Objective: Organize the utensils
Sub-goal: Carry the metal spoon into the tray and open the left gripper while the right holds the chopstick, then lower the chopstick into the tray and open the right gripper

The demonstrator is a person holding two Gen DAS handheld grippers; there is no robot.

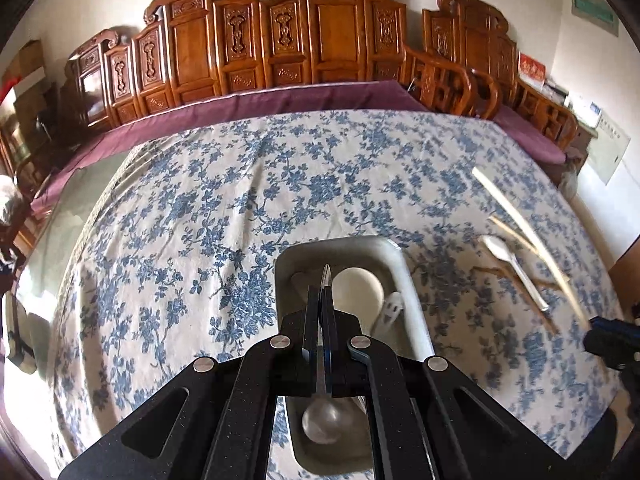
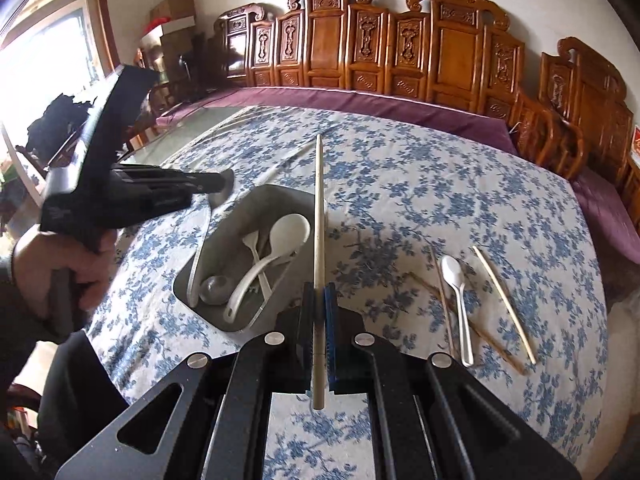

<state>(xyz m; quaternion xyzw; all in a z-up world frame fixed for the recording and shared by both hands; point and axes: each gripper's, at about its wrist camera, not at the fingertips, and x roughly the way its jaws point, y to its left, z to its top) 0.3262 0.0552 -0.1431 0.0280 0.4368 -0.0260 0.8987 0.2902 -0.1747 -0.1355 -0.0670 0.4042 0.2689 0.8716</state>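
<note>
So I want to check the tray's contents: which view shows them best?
Right wrist: the tray lies open to view, with white spoons and a metal one inside. In the left wrist view the tongs cover much of it.

Each tool is built of matte black, faintly speckled plates that fan out into angled linkage bars with rounded triangular cut-outs. Four round silver pivot screws sit in a row across the bars of each. The left tool (image 1: 326,280) carries thin dark fingers (image 1: 310,320) with a bluish pad face. The right tool (image 2: 319,292) has black fingers lined with ribbed blue pads (image 2: 330,320). Seen from the right wrist, the left tool has a boxy black body with a flat black plate rising above it and a grey handle below. The person's left hand (image 2: 60,264) emerges from a dark sleeve.
</note>
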